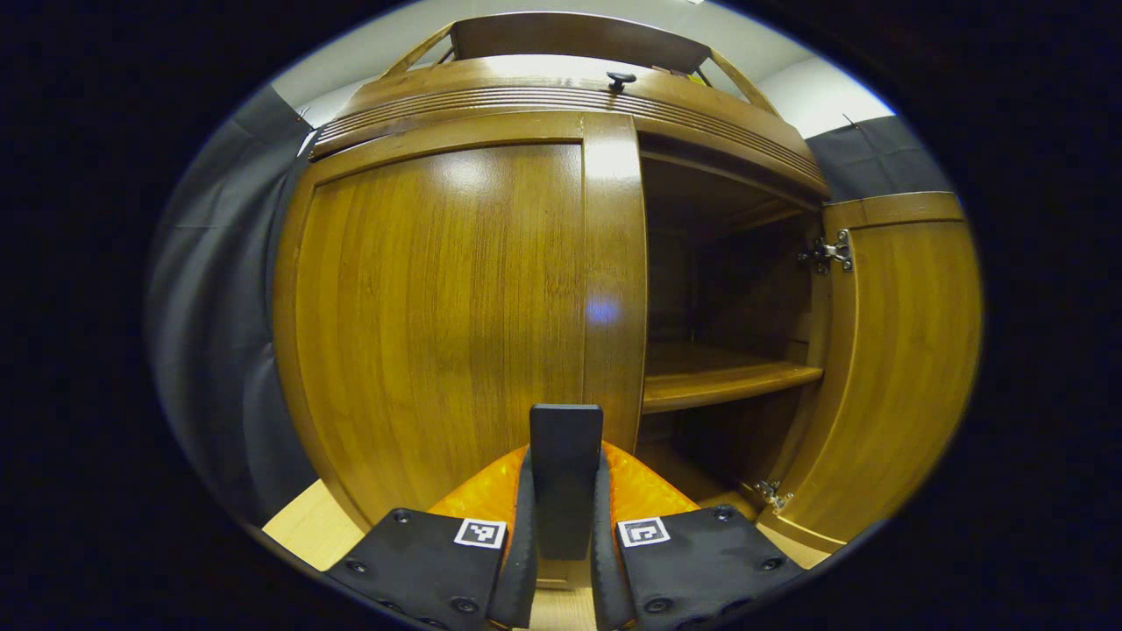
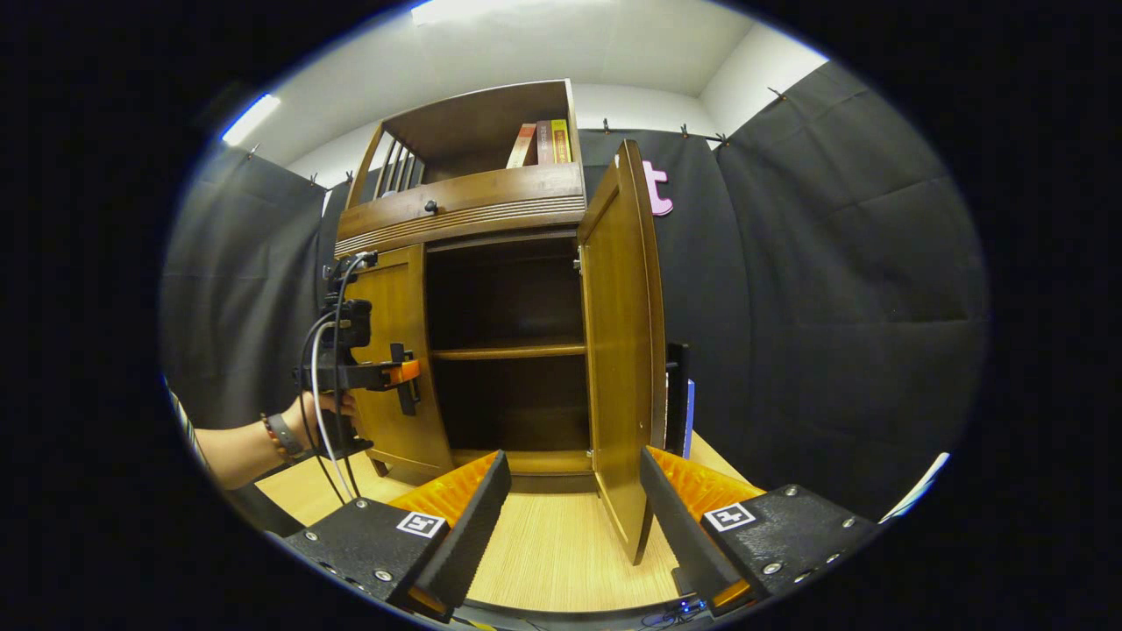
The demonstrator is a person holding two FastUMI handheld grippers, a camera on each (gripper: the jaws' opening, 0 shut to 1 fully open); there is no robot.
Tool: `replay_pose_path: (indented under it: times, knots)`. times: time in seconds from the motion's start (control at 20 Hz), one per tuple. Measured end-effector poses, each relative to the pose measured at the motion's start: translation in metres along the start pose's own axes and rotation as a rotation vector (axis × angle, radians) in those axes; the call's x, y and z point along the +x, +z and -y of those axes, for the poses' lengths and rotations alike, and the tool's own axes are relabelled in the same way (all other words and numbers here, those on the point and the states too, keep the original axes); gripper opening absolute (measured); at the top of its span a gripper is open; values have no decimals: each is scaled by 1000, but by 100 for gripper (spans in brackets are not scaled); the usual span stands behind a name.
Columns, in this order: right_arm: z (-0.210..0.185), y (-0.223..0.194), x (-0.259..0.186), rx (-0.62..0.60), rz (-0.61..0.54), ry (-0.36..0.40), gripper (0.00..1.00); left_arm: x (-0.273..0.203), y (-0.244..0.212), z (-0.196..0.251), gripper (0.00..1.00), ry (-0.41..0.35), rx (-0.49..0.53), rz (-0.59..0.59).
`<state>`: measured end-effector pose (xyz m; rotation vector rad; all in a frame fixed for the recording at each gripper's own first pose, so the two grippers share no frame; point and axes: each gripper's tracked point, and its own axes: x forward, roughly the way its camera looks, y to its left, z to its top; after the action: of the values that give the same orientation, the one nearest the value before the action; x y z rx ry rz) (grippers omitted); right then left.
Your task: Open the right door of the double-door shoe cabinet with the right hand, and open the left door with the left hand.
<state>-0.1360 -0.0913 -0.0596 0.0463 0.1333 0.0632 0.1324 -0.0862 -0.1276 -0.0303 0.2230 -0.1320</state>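
Shoe cabinet stands on the wooden tabletop, against the booth wall. Right door is swung wide open, so I read that half as done. Left door is shut: that's the step in hand.

Left tool has its fingers closed on the dark handle at the left door's free edge. In the right gripper view I see it at that edge, held by a hand.

Right tool is spread open, holding nothing, backed off from the cabinet.

Next I'd pull the left door out along its hinge arc, keeping the grip square.

Hard to tell: lower shelf interior is dark; can't confirm how firmly the handle is pinched.
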Motion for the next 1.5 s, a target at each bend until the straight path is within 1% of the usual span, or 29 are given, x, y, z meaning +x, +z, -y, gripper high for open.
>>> replay_pose_path:
  times: [0.1, 0.2, 0.35, 0.4, 0.45, 0.75, 0.9, 0.95, 1.0, 1.05, 1.1, 1.2, 1.25, 1.3, 1.4, 1.5]
  knots:
    - [-4, -2, 3, 1, -5, 7, 100, -25, 0, -7, 32, 12, 7, -4]
    - [-10, -5, 7, 5, -16, 26, 100, -50, 2, -16, 31, 40, 2, -4]
    - [-24, -7, 16, 3, -28, 66, 100, -86, 2, -33, 32, 74, -20, -4]
    - [-29, -8, 19, -1, -30, 79, 92, -96, 3, -39, 31, 81, -31, -2]
    - [-34, -9, 21, -4, -30, 91, 92, -107, 3, -45, 30, 90, -37, 1]
    - [-73, -15, 40, 4, -45, 178, 92, -158, 5, -95, 31, 185, -62, -2]
    - [-93, -16, 46, 5, -50, 211, 92, -180, 3, -131, 32, 266, -64, 4]
    - [-101, -18, 48, 13, -52, 225, 92, -186, 2, -143, 32, 281, -64, -1]
    - [-109, -19, 49, 21, -55, 240, 92, -193, 0, -163, 25, 326, -65, 1]
    - [-117, -19, 50, 26, -58, 254, 92, -203, 1, -177, 18, 346, -65, 4]
    - [-124, -21, 53, 27, -61, 266, 92, -203, 1, -181, 12, 303, -81, 14]
    - [-136, -23, 56, 20, -67, 283, 92, -205, 0, -190, 12, 250, -90, 30]
    - [-141, -22, 57, 16, -67, 288, 92, -205, -1, -199, 19, 240, -73, 29]
    - [-143, -22, 58, 12, -65, 289, 92, -206, -2, -204, 12, 223, -50, 24]
    - [-148, -21, 60, 13, -59, 288, 92, -208, -2, -215, 12, 178, -12, 25]
    - [-150, -22, 63, 19, -61, 283, 92, -209, 0, -231, 12, 126, -1, 30]
